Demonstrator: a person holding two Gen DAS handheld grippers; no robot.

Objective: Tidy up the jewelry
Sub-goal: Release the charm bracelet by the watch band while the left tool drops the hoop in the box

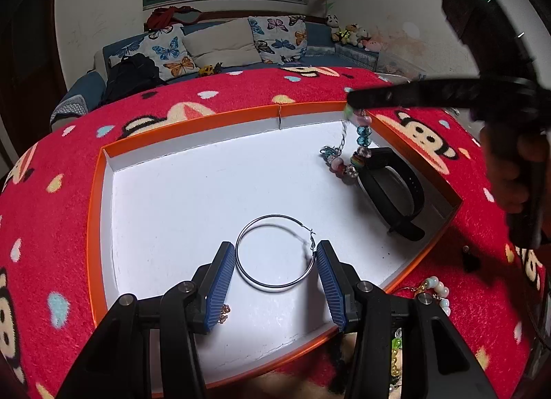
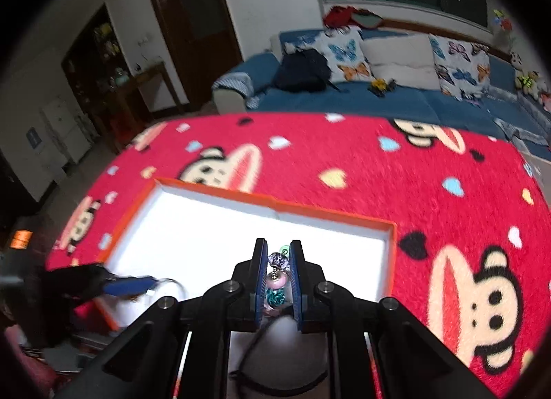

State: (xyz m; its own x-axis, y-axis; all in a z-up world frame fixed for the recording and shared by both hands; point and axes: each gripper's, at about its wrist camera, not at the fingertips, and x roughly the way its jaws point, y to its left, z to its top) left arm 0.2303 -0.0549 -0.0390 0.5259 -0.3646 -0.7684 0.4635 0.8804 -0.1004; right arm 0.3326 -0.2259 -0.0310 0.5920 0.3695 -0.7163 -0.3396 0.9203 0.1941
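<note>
Red blanket, orange box (image 1: 100, 192) | left claw (image 1: 275, 254) released – straddling hoop (image 1: 275, 251) | right claw (image 2: 279, 257) level – grasping bead bracelet (image 2: 277, 282)

Left gripper (image 1: 275, 254): low, near edge of scene, pointing away; blue-padded fingers (image 1: 220, 282) spread wide apart, gripping nothing. Right gripper (image 2: 279, 261): raised at far right, reaching in leftward; fingers (image 2: 295, 278) closed close together, clamping beads. The hand (image 1: 509, 171) on its black handle shows at the right edge of the left wrist view, fingers wrapped round the grip.
</note>
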